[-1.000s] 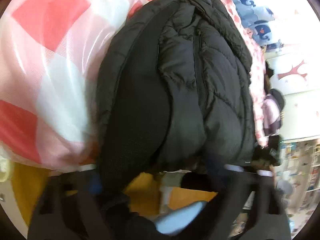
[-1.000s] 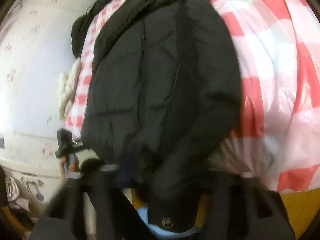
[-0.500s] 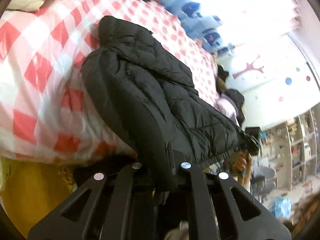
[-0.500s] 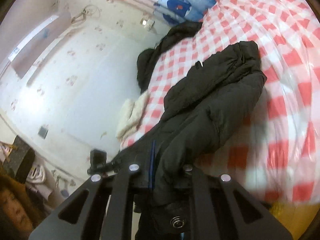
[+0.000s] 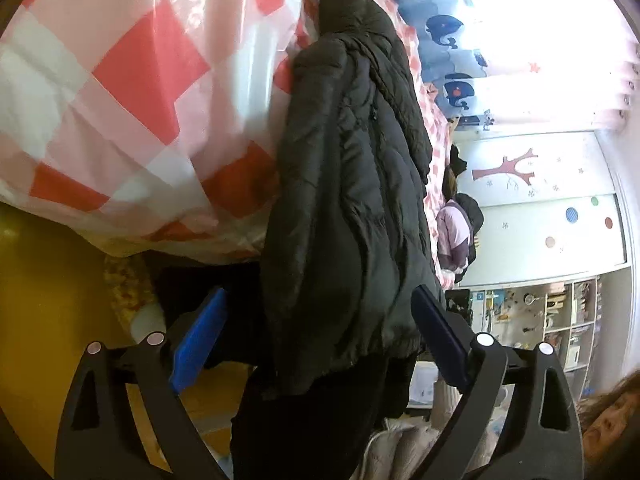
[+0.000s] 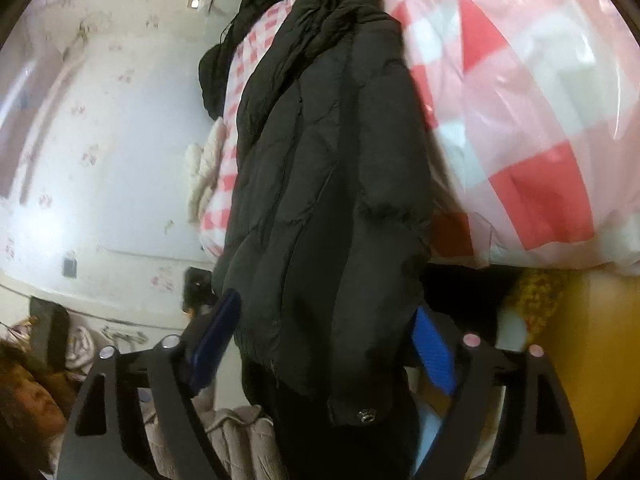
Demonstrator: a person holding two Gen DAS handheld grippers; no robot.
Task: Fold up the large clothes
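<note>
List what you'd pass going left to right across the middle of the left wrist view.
Red and white checked bed cover → black puffer jacket → person in a pink top → white wardrobe door with a red tree decal.

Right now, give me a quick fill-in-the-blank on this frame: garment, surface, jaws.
1. The garment lying between both sets of jaws is a quilted jacket coloured ____.
2. The jacket lies on a cover checked in white and ____.
3. The pads on the left gripper are coloured ____.
4. On the right gripper the jaws are opening, their pads ____ the jacket.

Missing words: black; red; blue; off
</note>
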